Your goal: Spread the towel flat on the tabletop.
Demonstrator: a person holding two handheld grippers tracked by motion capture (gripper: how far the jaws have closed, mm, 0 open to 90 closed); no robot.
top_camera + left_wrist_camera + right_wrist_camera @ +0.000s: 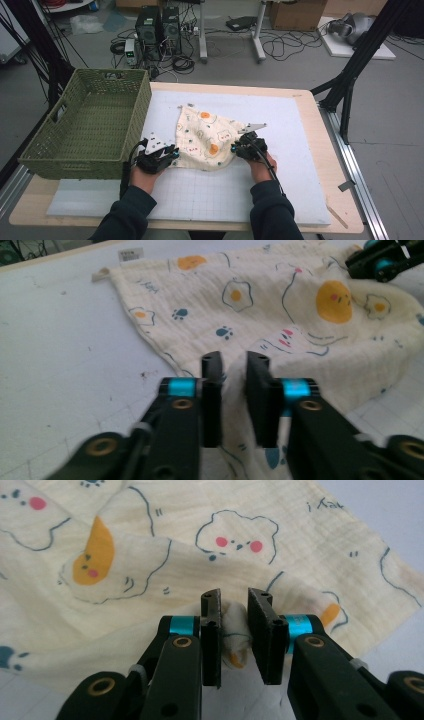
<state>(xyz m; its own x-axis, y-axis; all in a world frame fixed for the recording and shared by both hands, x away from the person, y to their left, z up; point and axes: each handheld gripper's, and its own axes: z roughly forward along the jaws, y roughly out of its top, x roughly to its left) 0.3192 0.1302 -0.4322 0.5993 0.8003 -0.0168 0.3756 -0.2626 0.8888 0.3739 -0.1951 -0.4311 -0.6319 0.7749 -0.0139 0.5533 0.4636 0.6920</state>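
The right gripper has its jaws nearly closed on a bunched fold of the cloth. The left gripper has its jaws narrowly parted around the cloth's near edge; a pinch seems likely, though blur hides the contact. The cloth lies on the white mat, right of the green basket, which looks empty. Judging from this, both near corners are being gathered and folding or lifting remains. The cloth's long axis runs left to right, tapering to a far corner.
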